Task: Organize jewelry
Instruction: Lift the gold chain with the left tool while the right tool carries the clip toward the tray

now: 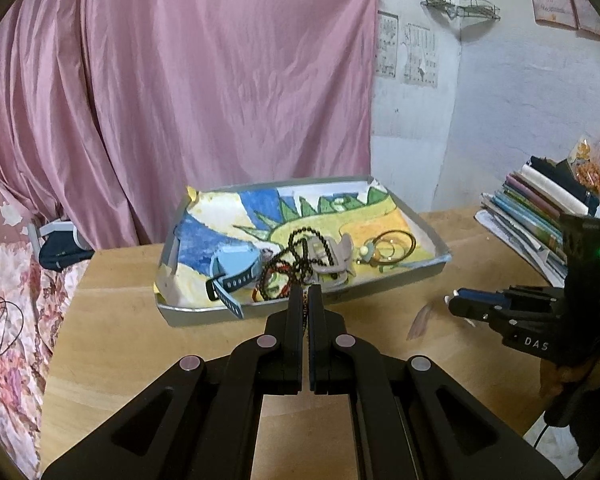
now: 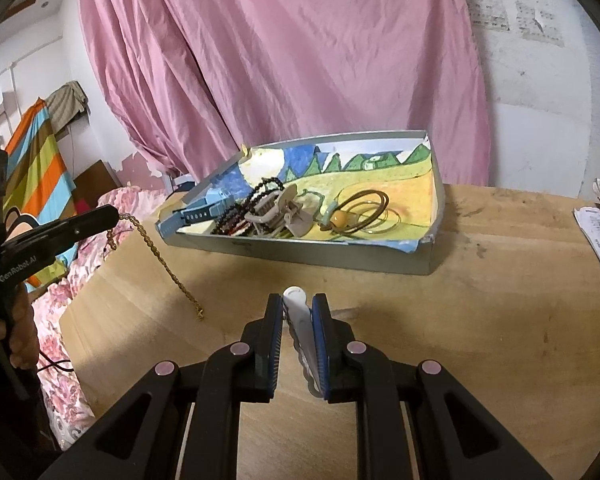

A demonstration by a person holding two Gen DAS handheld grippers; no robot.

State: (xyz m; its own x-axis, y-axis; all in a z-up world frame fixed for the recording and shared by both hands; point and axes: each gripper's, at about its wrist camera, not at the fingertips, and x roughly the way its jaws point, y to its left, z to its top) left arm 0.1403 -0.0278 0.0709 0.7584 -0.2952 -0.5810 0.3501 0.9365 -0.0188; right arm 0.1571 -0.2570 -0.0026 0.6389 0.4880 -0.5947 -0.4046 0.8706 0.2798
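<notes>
A grey tray (image 1: 204,314) lined with a painted sheet stands on the wooden table (image 2: 480,320). In it lie a blue watch (image 1: 236,264), a black bead necklace (image 1: 300,240), a grey claw clip (image 1: 332,260) and brown hoops (image 1: 392,244). My left gripper (image 1: 307,294) is shut on a gold chain (image 2: 156,254), which hangs from its tip (image 2: 114,213) down to the table, left of the tray (image 2: 300,250). In front of the tray, low over the table, my right gripper (image 2: 297,304) is shut on a white hair clip (image 2: 294,294). It also shows at the right edge (image 1: 456,303).
A pink curtain (image 1: 180,80) hangs behind the table. A floral bedspread (image 1: 8,320) lies off the table's left edge. A stack of books (image 1: 536,208) sits at the far right. A hand (image 2: 20,320) holds the left gripper's handle.
</notes>
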